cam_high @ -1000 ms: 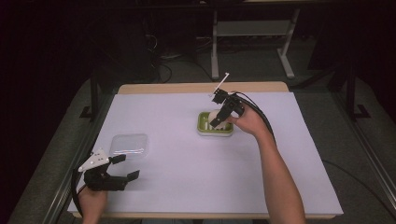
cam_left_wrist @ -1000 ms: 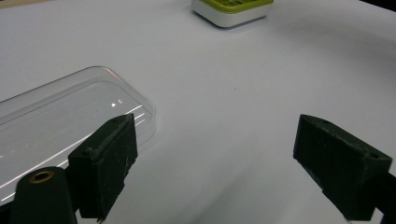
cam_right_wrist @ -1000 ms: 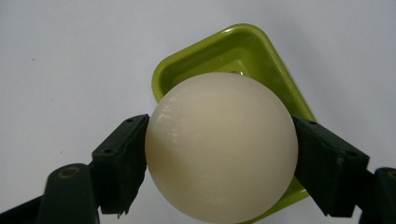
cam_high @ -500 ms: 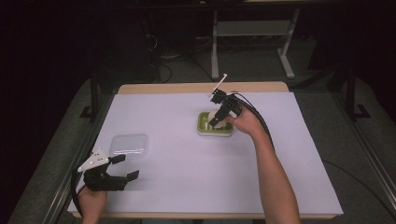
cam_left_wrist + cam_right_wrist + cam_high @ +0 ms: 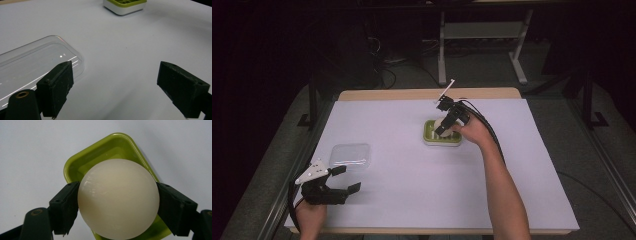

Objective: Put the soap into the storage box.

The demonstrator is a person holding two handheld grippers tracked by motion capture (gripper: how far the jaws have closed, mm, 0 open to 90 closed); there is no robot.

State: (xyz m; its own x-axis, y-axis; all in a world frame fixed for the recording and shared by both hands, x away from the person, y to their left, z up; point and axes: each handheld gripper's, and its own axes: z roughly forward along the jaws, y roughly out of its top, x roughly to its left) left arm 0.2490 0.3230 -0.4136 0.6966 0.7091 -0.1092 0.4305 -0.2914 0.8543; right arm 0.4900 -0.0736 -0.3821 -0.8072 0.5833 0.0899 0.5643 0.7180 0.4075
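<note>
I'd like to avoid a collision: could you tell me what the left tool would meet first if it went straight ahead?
Probably nothing soon: the left tool points over bare table sheet, passing beside the clear lid. The green tray lies far ahead, slightly off line.

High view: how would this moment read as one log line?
right gripper: shut on cream ball | over green tray | left gripper: open, idle by clear lid

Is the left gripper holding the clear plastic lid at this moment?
No: the left gripper has its jaws wide apart over bare table, and the clear lid lies flat beside its left jaw, not between them.
</note>
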